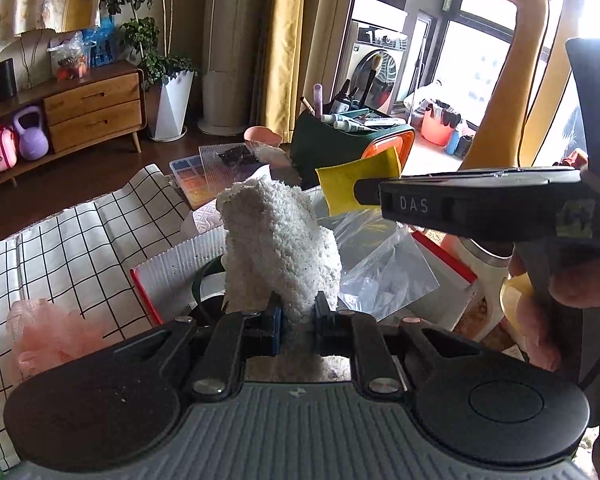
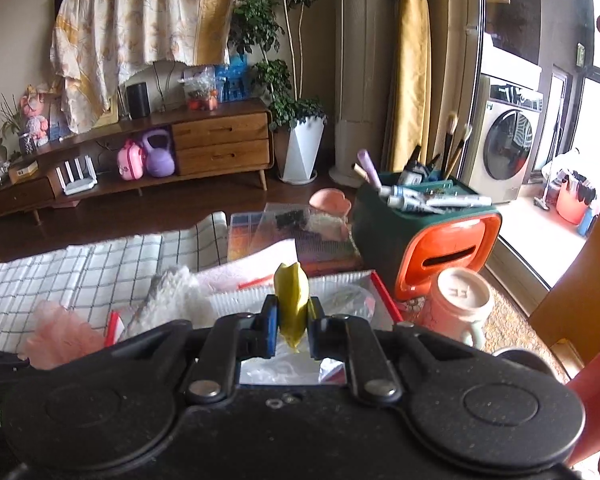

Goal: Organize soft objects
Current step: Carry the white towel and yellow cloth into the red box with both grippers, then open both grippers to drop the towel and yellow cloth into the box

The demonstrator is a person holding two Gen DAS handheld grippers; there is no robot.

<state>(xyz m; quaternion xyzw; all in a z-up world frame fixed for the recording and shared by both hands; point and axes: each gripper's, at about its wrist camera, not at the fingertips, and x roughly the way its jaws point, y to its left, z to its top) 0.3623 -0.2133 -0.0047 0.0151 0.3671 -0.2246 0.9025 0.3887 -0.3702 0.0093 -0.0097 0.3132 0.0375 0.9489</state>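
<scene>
Hand-held gripper on our left was clamped on a fluffy white cloth, which stood up from between the jaws at the centre of the left wrist view. Our right hand-held gripper pinched a folded yellow cloth; in the left view that cloth showed at about 1 o'clock from the white one. Both pieces were held above a red-edged white tray that carried a clear plastic bag. A pink mesh puff lay on the checked table cover at 8 o'clock, apart from both tools. We judged the step to be mid-carry, two soft pieces lifted and neither set down. The next move called for picking one resting place and lowering each cloth onto it before easing the jaws apart, keeping the two tools from colliding.
</scene>
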